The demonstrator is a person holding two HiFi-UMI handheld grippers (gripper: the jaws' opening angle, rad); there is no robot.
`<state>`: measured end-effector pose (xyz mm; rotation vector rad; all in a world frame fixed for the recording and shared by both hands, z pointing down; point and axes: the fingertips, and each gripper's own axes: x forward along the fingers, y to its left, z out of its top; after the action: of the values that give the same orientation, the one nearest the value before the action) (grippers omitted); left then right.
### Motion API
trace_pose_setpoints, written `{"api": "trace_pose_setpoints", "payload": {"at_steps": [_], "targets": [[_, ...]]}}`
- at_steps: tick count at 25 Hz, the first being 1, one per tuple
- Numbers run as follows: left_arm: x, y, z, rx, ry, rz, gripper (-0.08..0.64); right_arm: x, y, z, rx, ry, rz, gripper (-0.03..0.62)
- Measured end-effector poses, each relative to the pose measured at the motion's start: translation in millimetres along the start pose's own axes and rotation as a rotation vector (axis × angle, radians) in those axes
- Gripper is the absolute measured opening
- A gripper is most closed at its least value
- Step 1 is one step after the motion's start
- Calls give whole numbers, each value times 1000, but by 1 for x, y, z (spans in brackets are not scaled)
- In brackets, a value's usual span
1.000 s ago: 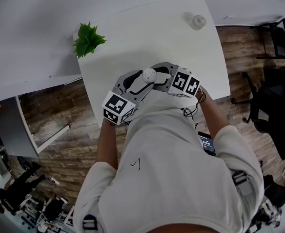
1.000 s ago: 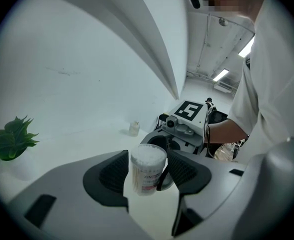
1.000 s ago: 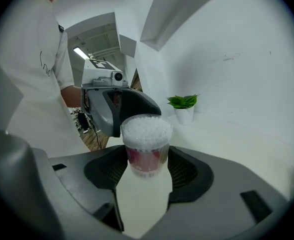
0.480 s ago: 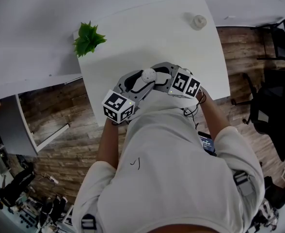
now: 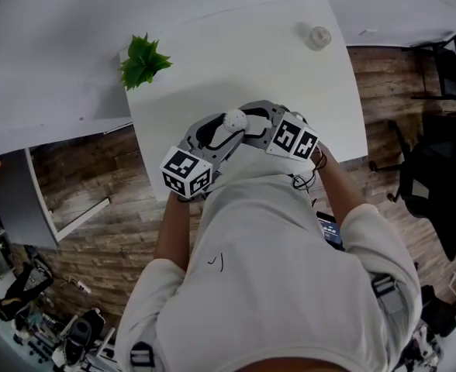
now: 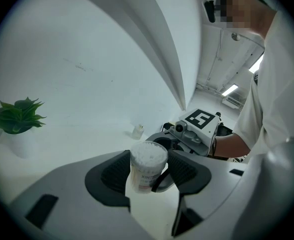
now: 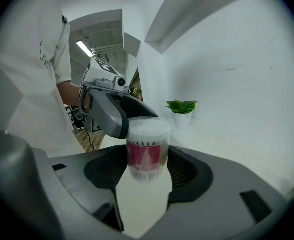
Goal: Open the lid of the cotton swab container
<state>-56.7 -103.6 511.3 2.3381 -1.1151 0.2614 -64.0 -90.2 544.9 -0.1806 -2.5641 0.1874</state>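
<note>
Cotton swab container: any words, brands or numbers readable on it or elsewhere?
"XIN": start of the print on the cotton swab container, left gripper view; the rest is too small to read.
Its red label in the right gripper view: blurred, unreadable.
Marker cubes: square patterns only, no letters.

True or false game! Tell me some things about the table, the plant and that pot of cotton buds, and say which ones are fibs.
1. A green plant stands on the white table. True.
2. The cotton swab container is between the jaws of both the left gripper and the right gripper. True.
3. The container is full of red marbles. False: white cotton swabs show at its top.
4. The plant is right next to the grippers. False: it stands at the table's far left corner, well apart from them.
</note>
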Motion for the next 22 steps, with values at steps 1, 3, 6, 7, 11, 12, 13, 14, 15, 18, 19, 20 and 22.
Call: {"api": "trace_pose_setpoints", "payload": {"at_steps": [1,3,6,7,11,12,13,14,15,18,19,20,22], "targets": [[0,0,0,1,0,1,247,0,0,0,-8,0,-5,245],[-1,0,0,-3,-1,1,247,0,0,0,-19,-1,-13,245],[-2,-1,-1,-21,-8,-4,247,-1,1,0,-23,-3,-22,245],[-2,-1,-2,-23,-7,-6,247,-1,1,0,-26,-1,-27,245],[0,-3,-4,-18,4,-10,247,0,1,-5,-54,0,-46,245],[1,-3,-4,-19,5,-12,245,-1,0,-6,-57,0,-50,245],[2,-3,-4,-21,5,-15,245,-1,0,-6,-58,1,-55,244],[2,-3,-3,-21,7,-18,245,-2,-1,-6,-59,3,-61,244],[3,-4,-3,-22,8,-21,245,-4,-2,-6,-59,3,-67,244],[6,-4,-2,-23,14,-31,245,-5,-4,-7,-62,-6,-78,244],[7,-4,-2,-23,17,-34,245,-6,-5,-7,-64,-9,-80,244],[8,-4,-2,-24,21,-37,245,-6,-5,-7,-66,-11,-83,244],[8,-4,-2,-29,28,-43,245,-6,-4,-6,-71,-17,-83,243]]}}
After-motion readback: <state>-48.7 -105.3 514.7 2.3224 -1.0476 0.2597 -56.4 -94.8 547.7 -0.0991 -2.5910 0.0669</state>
